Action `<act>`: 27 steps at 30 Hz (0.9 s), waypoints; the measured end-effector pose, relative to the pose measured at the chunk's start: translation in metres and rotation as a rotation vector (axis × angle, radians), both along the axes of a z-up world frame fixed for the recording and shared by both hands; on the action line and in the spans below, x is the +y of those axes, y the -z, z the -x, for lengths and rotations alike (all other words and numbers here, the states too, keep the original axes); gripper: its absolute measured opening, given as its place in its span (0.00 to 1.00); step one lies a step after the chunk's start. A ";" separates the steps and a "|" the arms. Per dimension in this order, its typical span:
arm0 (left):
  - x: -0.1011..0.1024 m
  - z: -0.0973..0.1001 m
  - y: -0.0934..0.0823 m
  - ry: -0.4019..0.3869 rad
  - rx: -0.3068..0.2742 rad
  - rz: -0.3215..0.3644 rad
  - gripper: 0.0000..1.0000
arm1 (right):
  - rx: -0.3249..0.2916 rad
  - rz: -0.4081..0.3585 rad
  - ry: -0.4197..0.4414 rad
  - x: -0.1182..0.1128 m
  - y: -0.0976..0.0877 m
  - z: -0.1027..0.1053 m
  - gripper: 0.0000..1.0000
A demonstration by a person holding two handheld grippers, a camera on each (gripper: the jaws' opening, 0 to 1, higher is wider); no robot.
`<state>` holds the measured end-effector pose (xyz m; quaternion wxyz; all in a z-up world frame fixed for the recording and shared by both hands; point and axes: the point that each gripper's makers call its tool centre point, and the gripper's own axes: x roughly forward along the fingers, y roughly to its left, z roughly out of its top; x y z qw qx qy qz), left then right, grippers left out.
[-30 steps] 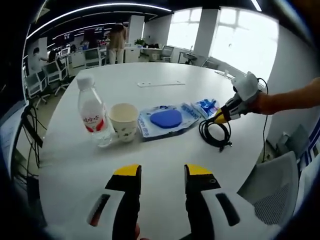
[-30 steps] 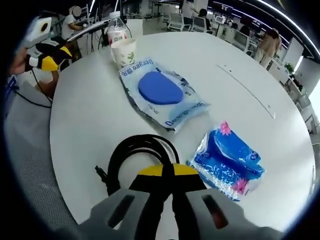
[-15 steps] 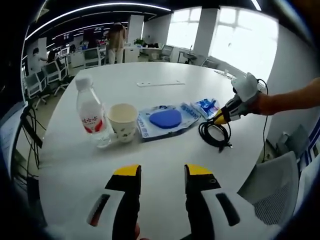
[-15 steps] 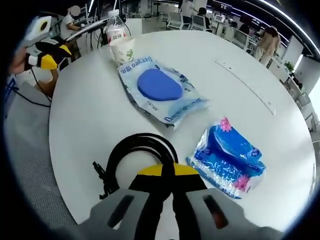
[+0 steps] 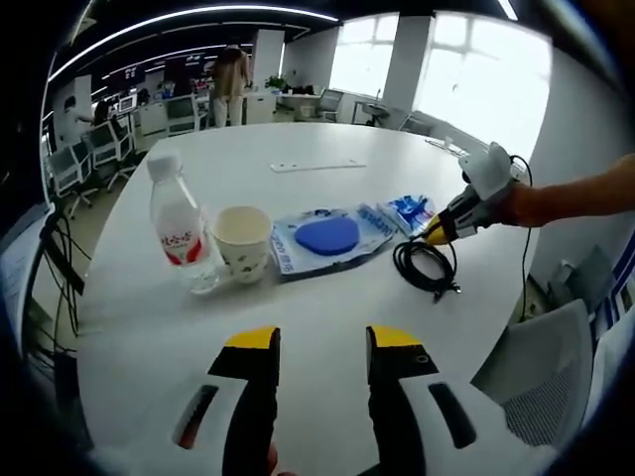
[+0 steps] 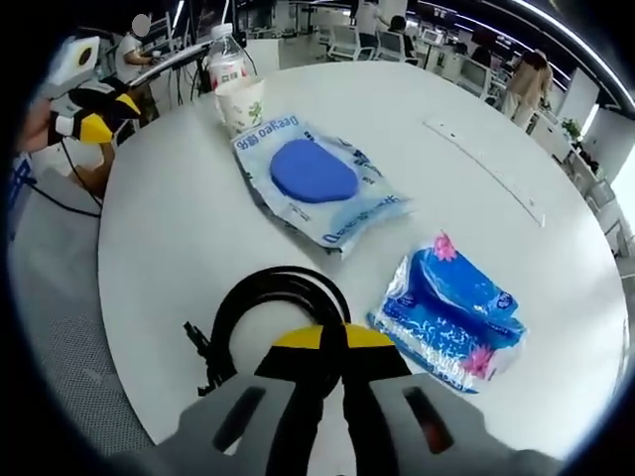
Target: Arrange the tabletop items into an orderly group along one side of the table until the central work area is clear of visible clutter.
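Currently left tongs hover open; right tongs clamp the black cable.

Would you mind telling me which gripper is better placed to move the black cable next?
Right. The right gripper is already shut on the black cable; the left gripper hangs open, well short of it.

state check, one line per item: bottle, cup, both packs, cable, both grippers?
water bottle: upright, capped
paper cup: upright, beside the bottle
blue pad pack: flat, sealed
tissue pack: flat
black cable: coiled, gripped
right gripper: shut on cable
left gripper: open, empty
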<state>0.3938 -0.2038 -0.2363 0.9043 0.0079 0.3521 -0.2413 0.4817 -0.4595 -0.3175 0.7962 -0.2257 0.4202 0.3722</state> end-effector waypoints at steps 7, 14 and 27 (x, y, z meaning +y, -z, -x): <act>-0.002 0.001 0.001 0.004 0.002 0.002 0.33 | -0.021 -0.035 0.025 -0.004 -0.011 -0.004 0.04; -0.002 0.001 0.000 0.004 0.001 0.002 0.33 | -0.036 -0.073 0.099 -0.017 -0.016 -0.008 0.04; -0.008 0.000 0.001 0.015 0.003 0.003 0.34 | -0.064 -0.110 0.263 -0.052 -0.024 -0.020 0.04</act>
